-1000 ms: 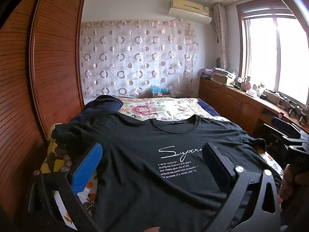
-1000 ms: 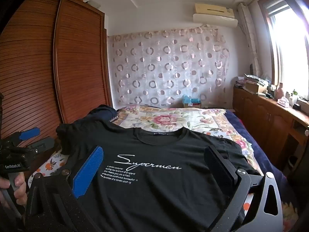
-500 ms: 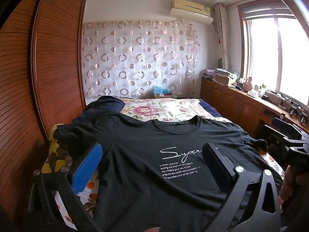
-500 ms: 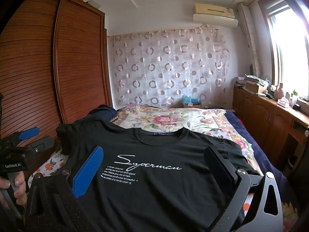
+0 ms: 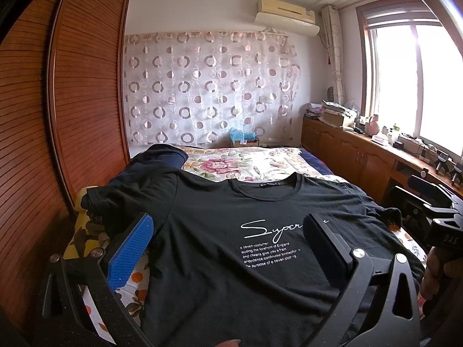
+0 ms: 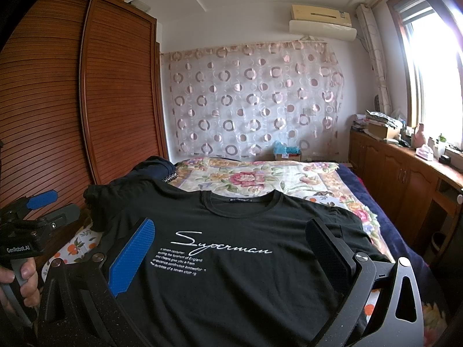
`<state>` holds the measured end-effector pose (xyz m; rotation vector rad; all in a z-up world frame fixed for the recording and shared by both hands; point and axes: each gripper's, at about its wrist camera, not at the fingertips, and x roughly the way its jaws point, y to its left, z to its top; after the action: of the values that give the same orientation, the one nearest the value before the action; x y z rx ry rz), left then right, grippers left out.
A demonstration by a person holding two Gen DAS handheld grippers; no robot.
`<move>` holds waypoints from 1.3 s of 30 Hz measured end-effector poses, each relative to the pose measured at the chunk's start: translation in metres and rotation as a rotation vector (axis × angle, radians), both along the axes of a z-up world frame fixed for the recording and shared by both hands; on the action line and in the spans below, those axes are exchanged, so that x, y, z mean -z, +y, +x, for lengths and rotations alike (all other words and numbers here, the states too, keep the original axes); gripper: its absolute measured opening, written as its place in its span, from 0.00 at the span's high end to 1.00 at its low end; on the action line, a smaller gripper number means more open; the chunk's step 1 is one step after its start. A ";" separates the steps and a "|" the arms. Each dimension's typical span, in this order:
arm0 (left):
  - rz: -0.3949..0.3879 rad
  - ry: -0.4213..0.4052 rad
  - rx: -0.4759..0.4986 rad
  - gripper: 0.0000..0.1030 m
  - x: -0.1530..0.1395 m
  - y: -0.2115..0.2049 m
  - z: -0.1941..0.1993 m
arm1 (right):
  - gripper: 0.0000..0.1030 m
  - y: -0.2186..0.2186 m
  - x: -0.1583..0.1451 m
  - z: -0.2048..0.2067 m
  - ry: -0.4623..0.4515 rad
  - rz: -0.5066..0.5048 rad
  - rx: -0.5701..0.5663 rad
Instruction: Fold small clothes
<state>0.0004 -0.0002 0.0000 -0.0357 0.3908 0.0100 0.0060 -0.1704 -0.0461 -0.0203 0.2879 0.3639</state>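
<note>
The left gripper (image 5: pixel 228 240) hangs with its jaws spread wide and empty above the black T-shirt (image 5: pixel 231 225) lying flat, print up, on the flowered bed (image 5: pixel 260 164), and from the other side the right gripper (image 6: pixel 231 243) is equally agape over the same shirt's chest, clasping nothing.

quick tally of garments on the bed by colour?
Black t-shirt, laid flat face up: 1
Dark navy garment, bunched behind its left shoulder: 1
Total: 2
Left gripper and right gripper are both open above the shirt, holding nothing.
</note>
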 end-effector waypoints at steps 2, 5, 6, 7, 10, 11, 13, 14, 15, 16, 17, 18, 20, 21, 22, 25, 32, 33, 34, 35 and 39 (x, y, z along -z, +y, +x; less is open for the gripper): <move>0.000 0.000 0.001 0.00 0.000 0.000 0.000 | 0.00 -0.001 0.000 0.000 -0.001 -0.002 0.000; 0.002 0.000 0.000 0.00 0.000 0.000 0.000 | 0.00 -0.001 -0.001 -0.001 -0.001 -0.002 0.000; 0.001 -0.001 0.000 0.00 0.000 0.000 0.000 | 0.00 0.000 -0.001 0.000 0.000 -0.003 -0.001; 0.001 -0.001 0.000 0.00 0.000 0.000 0.000 | 0.00 0.000 -0.001 -0.001 0.000 -0.003 0.000; 0.002 -0.002 0.000 0.00 0.001 0.005 0.002 | 0.00 0.000 -0.001 0.000 0.000 -0.003 0.000; 0.003 -0.003 -0.001 0.00 0.001 0.008 0.002 | 0.00 0.000 -0.001 0.000 -0.001 -0.003 0.001; 0.004 -0.005 -0.002 0.00 0.002 0.014 0.005 | 0.00 0.001 0.000 0.001 0.001 -0.004 0.001; 0.004 -0.006 -0.001 0.00 0.002 0.015 0.005 | 0.00 0.001 0.000 0.001 0.001 -0.004 0.001; 0.004 -0.006 0.001 0.00 0.002 0.015 0.005 | 0.00 0.001 0.000 0.001 0.001 -0.005 0.001; 0.004 -0.006 -0.001 0.00 0.002 0.015 0.005 | 0.00 0.001 0.000 0.001 0.001 -0.005 0.001; 0.005 -0.006 -0.002 0.00 0.002 0.015 0.005 | 0.00 0.001 0.000 0.001 0.000 -0.005 0.001; 0.004 -0.008 -0.002 0.00 -0.002 0.019 0.003 | 0.00 0.001 0.000 0.001 0.000 -0.005 0.001; 0.006 -0.008 -0.003 0.00 -0.002 0.019 0.002 | 0.00 0.001 0.000 0.001 0.000 -0.005 0.002; 0.005 -0.007 -0.002 0.00 -0.002 0.019 0.002 | 0.00 0.001 0.000 0.001 0.000 -0.005 0.001; 0.006 -0.008 -0.002 0.00 -0.002 0.019 0.002 | 0.00 0.001 0.000 0.001 0.000 -0.005 0.002; 0.006 -0.008 -0.002 0.00 -0.002 0.019 0.002 | 0.00 0.001 0.000 0.001 0.000 -0.005 0.001; 0.008 -0.010 -0.001 0.00 -0.002 0.018 0.002 | 0.00 0.001 0.000 0.001 -0.001 -0.005 0.001; 0.008 -0.011 -0.003 0.00 -0.002 0.018 0.002 | 0.00 0.001 0.000 0.001 -0.001 -0.005 0.002; 0.008 -0.010 -0.002 0.00 -0.002 0.019 0.002 | 0.00 0.001 0.000 0.001 -0.001 -0.005 0.001; 0.008 -0.011 -0.002 0.00 -0.002 0.018 0.002 | 0.00 0.001 0.000 0.001 -0.001 -0.005 0.001; 0.009 -0.011 -0.002 0.00 -0.002 0.019 0.002 | 0.00 0.002 0.000 0.000 -0.003 -0.006 0.002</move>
<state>0.0020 0.0186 0.0020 -0.0273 0.3797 0.0133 0.0062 -0.1687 -0.0460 -0.0265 0.2864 0.3610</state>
